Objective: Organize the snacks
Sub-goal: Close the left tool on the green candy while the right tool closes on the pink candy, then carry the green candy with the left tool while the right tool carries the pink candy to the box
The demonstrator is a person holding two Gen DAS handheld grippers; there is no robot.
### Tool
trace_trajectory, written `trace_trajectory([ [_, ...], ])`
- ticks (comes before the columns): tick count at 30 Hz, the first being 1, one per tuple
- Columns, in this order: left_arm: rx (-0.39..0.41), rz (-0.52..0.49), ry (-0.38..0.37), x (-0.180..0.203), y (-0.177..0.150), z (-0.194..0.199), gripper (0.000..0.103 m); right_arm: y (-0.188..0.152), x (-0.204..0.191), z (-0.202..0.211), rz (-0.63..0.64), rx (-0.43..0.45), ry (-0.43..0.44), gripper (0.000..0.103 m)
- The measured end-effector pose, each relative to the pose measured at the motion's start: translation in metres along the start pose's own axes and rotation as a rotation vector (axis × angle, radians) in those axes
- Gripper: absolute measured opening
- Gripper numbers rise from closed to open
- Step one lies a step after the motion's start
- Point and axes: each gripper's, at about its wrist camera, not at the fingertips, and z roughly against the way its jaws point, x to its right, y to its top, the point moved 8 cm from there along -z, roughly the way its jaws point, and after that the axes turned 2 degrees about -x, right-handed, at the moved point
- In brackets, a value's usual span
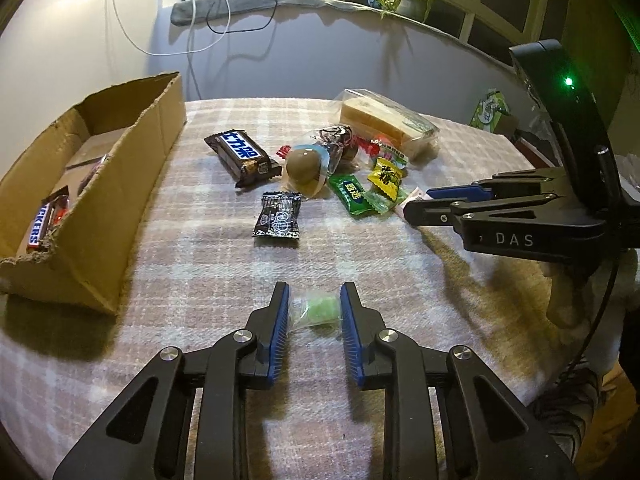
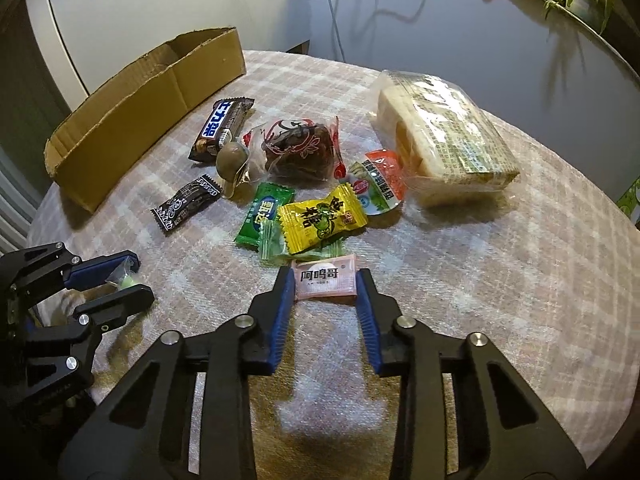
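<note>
- Left gripper [image 1: 314,300]: pinching a small green candy [image 1: 320,310] in clear wrap betw. blue pads, just above the tabletop [image 1: 200,280].
- Right gripper [image 2: 324,280]: half wide, one blue pad each side of a pink packet [image 2: 325,282]; can't tell if squeezing yet.
- Pink packet lies straight ahead of right gripper, long side across the gap, so pads meet its short ends. Left gripper well off to the side, busy w/ green candy. Right one is nearer.
- Probably next: close on pink packet, lift, carry to cardboard box [image 1: 100,200] at left.
- Box is closer to left gripper. Already has a bar [image 1: 40,226] inside; letters "KERS" show.
- Writing to read: pink packet says "阿鸣哥". Brown choc bar [image 2: 218,128] has big white-blue Chinese letters. "DAS" on right gripper body.
- Also in the pile: yellow candy [image 2: 320,220], green packet [image 2: 260,220], black candy [image 2: 186,204], bread pack [image 2: 444,136]. Small print too tiny to read.
</note>
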Motion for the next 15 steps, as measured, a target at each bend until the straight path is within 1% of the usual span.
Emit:
trace_trajectory([
  [1,0.002,0.001,-0.001,0.0,0.0,0.001,0.024,0.0,0.001,0.001,-0.001,0.002,-0.004,0.026],
  [7,0.011,0.011,-0.002,-0.002,-0.002,0.003,0.024,-0.003,0.001,0.005,0.001,0.019,-0.017,0.022],
  [12,0.02,0.018,0.003,-0.003,0.0,0.006,0.024,-0.003,0.001,0.011,-0.005,0.041,-0.011,0.015],
  [15,0.023,0.018,0.004,-0.002,0.0,0.006,0.023,-0.003,0.001,0.014,-0.006,0.046,-0.008,0.012],
])
